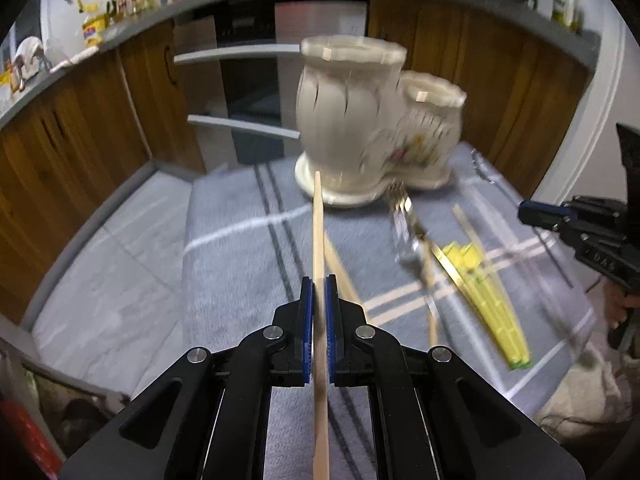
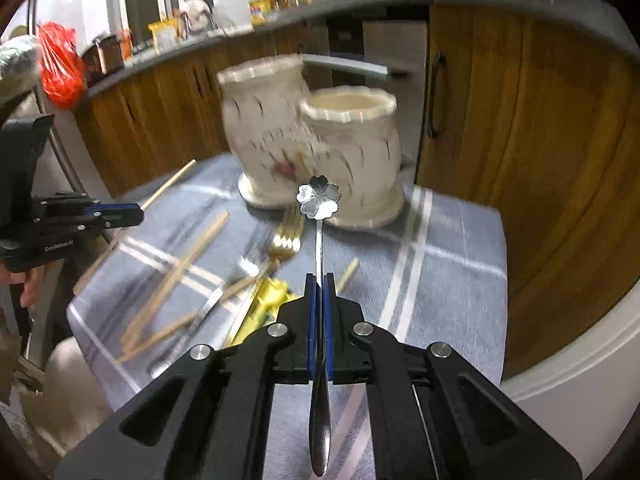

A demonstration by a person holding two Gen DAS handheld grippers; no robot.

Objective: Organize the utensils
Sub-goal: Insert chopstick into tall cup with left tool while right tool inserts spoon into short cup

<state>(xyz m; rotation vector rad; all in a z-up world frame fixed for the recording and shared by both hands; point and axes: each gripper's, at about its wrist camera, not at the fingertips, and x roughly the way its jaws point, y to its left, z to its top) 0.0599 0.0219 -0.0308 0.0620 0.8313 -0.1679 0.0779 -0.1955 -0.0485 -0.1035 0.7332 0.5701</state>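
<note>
We see a small table draped in a grey-blue cloth (image 1: 248, 216) with white and dark stripes, set in a kitchen with wooden cabinets (image 2: 520, 152) behind it. At the far side of the cloth stands a cream ceramic utensil holder (image 1: 352, 120) made of two joined cups, a taller one and a shorter one, painted with small flowers. Both pictures are blurred by motion.

In the left wrist view, the left gripper (image 1: 319, 292) has its blue-padded fingers pressed onto a wooden chopstick (image 1: 318, 232), pinching it partway along. The stick points forward, its far tip reaching toward the foot of the holder.

In the right wrist view, the right gripper (image 2: 319, 292) has its fingers closed tight on the thin handle of a silver spoon (image 2: 319, 204). The flower-shaped handle end points forward, just in front of the holder, and the bowl hangs back beneath the gripper.

Loose on the cloth between the two grippers lie more utensils: a gold fork (image 2: 286, 232) with its tines toward the holder, several wooden chopsticks (image 2: 176, 276) scattered and crossing, and yellow plastic pieces (image 1: 492, 296) that we cannot name for certain.

Each gripper shows at the edge of the other's view, raised above the table.
</note>
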